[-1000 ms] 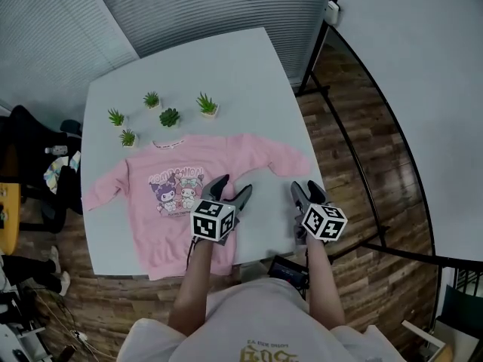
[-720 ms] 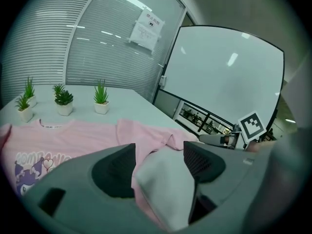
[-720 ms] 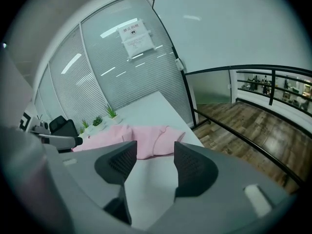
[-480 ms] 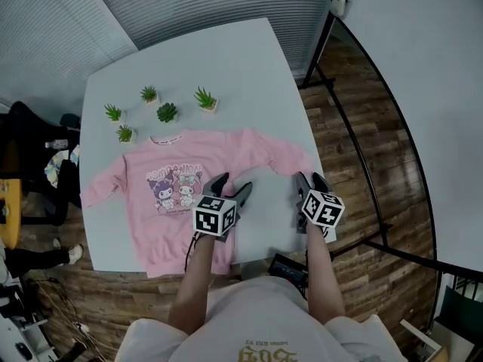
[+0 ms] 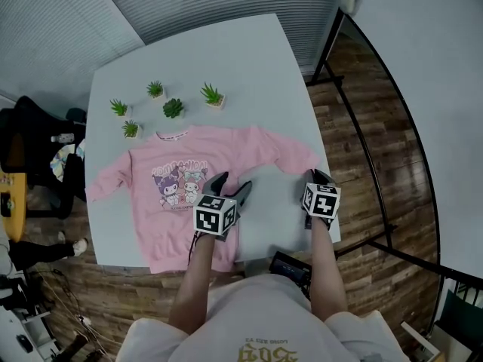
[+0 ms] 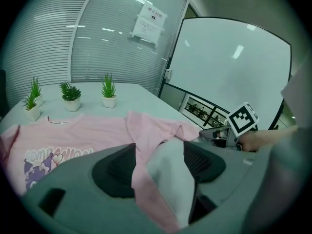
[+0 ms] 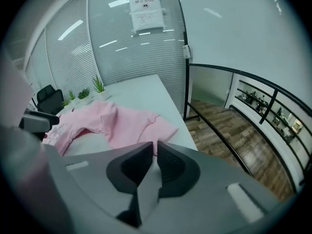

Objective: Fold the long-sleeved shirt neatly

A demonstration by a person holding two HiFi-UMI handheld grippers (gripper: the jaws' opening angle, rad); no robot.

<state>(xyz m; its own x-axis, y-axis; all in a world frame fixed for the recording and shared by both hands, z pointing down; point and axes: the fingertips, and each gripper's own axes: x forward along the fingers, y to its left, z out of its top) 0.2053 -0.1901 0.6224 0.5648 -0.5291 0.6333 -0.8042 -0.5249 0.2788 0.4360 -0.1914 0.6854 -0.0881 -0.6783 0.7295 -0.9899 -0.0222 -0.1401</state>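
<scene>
- Table [image 5: 249, 59], white: bearing the whole job.
- Shirt [image 5: 160, 225], pink, long-sleeved: lying flat with the print up and the collar toward the potted plants [image 5: 173, 108]. No fold is showing yet.
- Sleeve [image 5: 290, 155], the one reaching toward the table's right edge: its cuff is meeting the tips of the right gripper [image 7: 155, 145].
- Right gripper: it was standing wide above the cuff a second ago. Its jaws have just been closing to a narrow slit, and they appear to be pinching the cuff's edge. Judgement: the first fold is starting, with this sleeve going inward across the body.
- Left gripper [image 6: 160, 147]: its jaws are standing wide, straddling the shirt's side edge below the armpit. The cloth is running between the pads, but they are not pressing on it.
</scene>
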